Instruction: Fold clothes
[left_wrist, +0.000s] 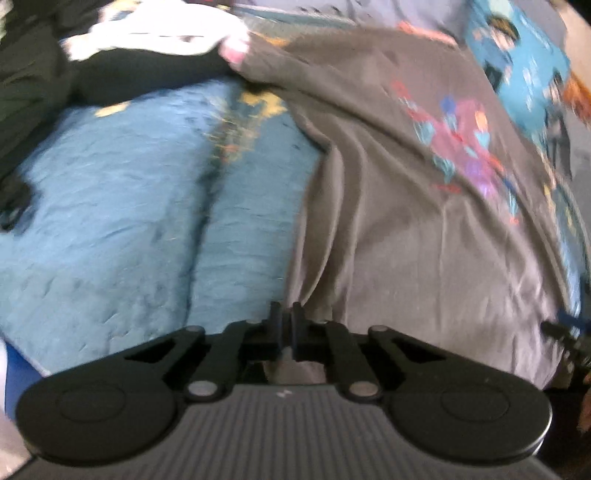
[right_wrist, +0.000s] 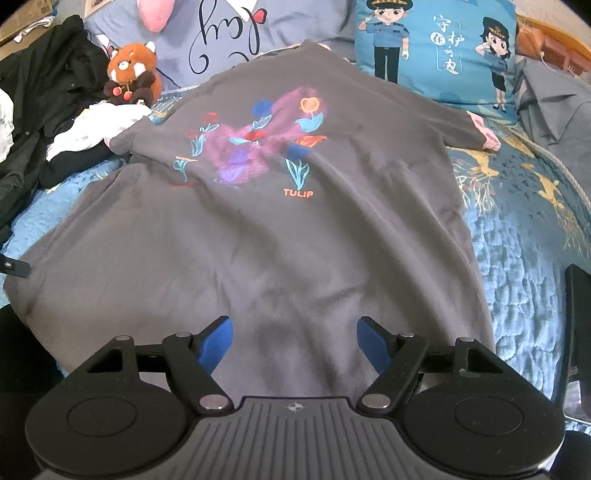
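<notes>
The left gripper (left_wrist: 287, 325) points steeply down, its black fingers pressed together. The right gripper (right_wrist: 294, 341) tilts downward, blue pads (right_wrist: 373, 341) spread wide.

My left wrist view is smeared with motion blur: the print on the grey T-shirt (left_wrist: 424, 206) is only coloured smudges there. My left gripper (left_wrist: 286, 325) hides the shirt edge beneath its closed tips, so I cannot tell whether cloth is pinched. In the right wrist view, the shirt's near hem (right_wrist: 295, 369) vanishes behind my right gripper (right_wrist: 295, 343), and the dark clothes pile (right_wrist: 44, 110) is cut off at the left edge.
</notes>
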